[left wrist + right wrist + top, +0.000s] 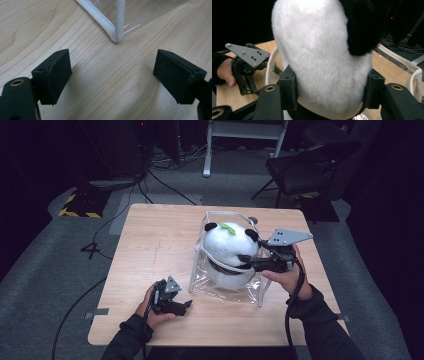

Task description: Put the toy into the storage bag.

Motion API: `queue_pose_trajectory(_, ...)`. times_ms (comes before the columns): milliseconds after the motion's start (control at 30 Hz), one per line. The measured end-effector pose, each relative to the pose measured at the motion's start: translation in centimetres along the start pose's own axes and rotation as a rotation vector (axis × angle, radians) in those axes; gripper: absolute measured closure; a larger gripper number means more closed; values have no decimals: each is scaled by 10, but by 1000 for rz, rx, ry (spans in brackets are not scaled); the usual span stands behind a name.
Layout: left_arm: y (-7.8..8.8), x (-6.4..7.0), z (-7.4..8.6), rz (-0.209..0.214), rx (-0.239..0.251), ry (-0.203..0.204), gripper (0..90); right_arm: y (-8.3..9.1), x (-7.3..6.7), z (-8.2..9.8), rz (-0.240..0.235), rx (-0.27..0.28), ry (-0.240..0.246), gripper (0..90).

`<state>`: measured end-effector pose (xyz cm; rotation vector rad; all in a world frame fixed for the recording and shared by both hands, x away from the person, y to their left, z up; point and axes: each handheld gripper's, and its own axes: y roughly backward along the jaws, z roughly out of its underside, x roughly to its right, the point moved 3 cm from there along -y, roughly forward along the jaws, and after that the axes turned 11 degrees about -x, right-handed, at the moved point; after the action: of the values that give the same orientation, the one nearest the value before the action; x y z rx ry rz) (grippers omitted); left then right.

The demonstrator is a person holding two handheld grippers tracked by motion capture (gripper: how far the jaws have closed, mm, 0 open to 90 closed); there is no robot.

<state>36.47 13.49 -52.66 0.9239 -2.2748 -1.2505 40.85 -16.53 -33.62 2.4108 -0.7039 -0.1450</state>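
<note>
A white panda plush [227, 247] with black ears and a green leaf on top stands in a clear plastic bag [220, 290] with white trim, in the middle of the wooden table [150, 245]. My right gripper [245, 260] reaches in from the right. In the right gripper view its pads press on both sides of the panda plush [317, 50], and the right gripper [330, 90] is shut on it. My left gripper [187, 305] rests low on the table, just left of the bag's near corner. In the left gripper view the left gripper [112, 75] stands open over bare wood, facing the bag's trimmed corner [117, 25].
A dark folding chair [305, 170] and a white frame [245, 135] stand on the floor beyond the table. A yellow-black striped block [80, 207] and cables lie at the back left. The bag's white handle [414, 75] curves beside the plush.
</note>
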Motion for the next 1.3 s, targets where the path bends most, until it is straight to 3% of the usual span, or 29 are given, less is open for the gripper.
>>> queue_pose_trajectory(533, 0, 0, 0, 0, 0, 0, 151, -7, 3, 5, -17, -64, -20, 359)
queue_pose_trajectory(1000, 0, 0, 0, 0, 0, 0, 151, -12, 2, 4, -35, -172, 6, 292)
queue_pose_trajectory(1300, 0, 0, 0, 0, 0, 0, 151, -15, 1, 0, -36, -275, 16, 270)
